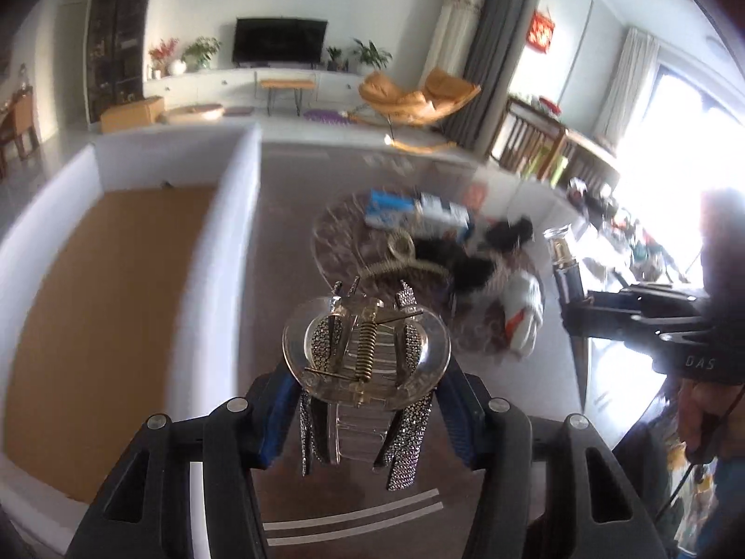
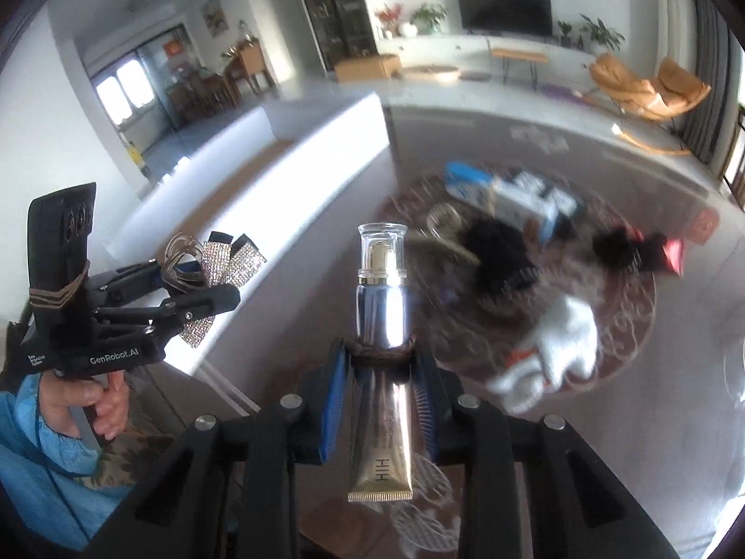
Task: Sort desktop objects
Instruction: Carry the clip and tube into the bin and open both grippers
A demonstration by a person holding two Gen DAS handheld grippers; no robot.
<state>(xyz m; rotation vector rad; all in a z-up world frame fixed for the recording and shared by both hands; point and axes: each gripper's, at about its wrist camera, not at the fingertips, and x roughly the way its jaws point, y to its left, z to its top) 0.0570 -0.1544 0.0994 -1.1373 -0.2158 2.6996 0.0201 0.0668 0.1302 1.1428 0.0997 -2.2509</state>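
Clamped between our left gripper's blue pads, we hold a clear rhinestone-studded plastic hair claw above the grey table, while our right gripper grips a gold-and-silver cosmetic pump tube.

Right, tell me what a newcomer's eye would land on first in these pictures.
First, the clear plastic hair claw with rhinestone strips, clamped in the left gripper right at the front of the left wrist view. Next, the shiny gold and silver cosmetic tube with a clear cap, gripped upright in the right gripper. Behind both, a white box with a brown floor sits left of a blurred clutter on the table.
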